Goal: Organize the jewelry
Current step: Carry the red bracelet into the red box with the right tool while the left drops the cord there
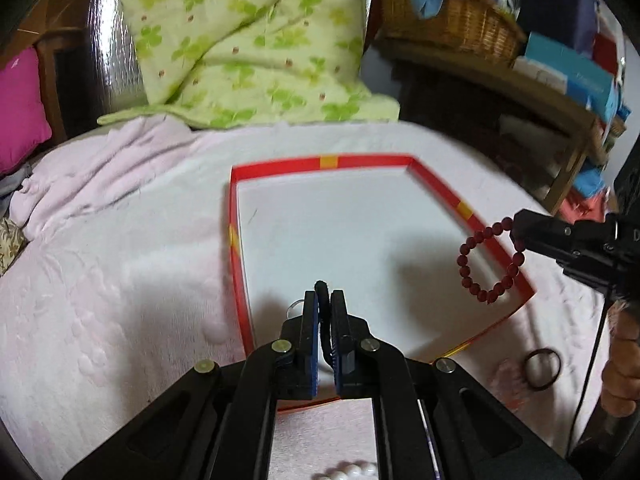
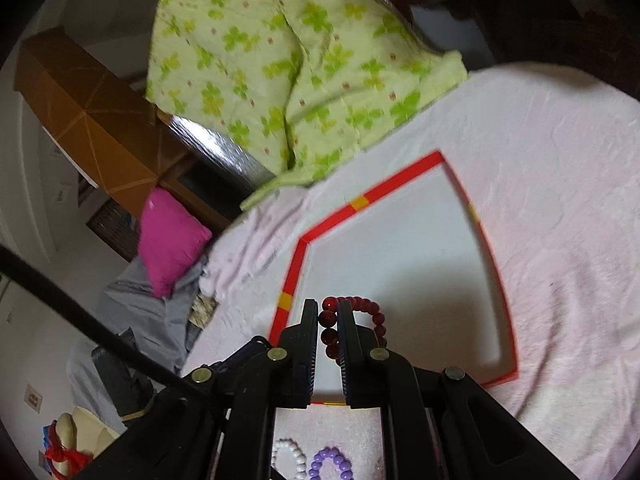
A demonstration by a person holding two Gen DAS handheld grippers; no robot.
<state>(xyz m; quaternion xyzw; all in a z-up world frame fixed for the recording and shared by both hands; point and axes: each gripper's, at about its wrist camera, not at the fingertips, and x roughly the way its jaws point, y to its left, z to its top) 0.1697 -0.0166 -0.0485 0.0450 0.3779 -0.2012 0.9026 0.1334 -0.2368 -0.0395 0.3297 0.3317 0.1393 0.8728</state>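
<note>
A shallow red-rimmed box (image 1: 362,161) with a white floor lies on the pink bedspread; it also shows in the right wrist view (image 2: 332,216). My left gripper (image 1: 324,300) is shut on a black cord-like band (image 1: 322,289) and holds it over the box's near edge. My right gripper (image 2: 329,312) is shut on a dark red bead bracelet (image 2: 366,308); in the left wrist view the bracelet (image 1: 490,292) hangs from it over the box's right rim. A white bead bracelet (image 2: 289,456) and a purple one (image 2: 332,462) lie on the bed below the right gripper.
A dark ring band (image 1: 543,369) lies on the bedspread right of the box. A green clover quilt (image 1: 256,40) is piled behind the box, a magenta pillow (image 1: 20,108) at the far left. A wicker basket (image 1: 452,16) and boxes stand on a wooden shelf at the back right.
</note>
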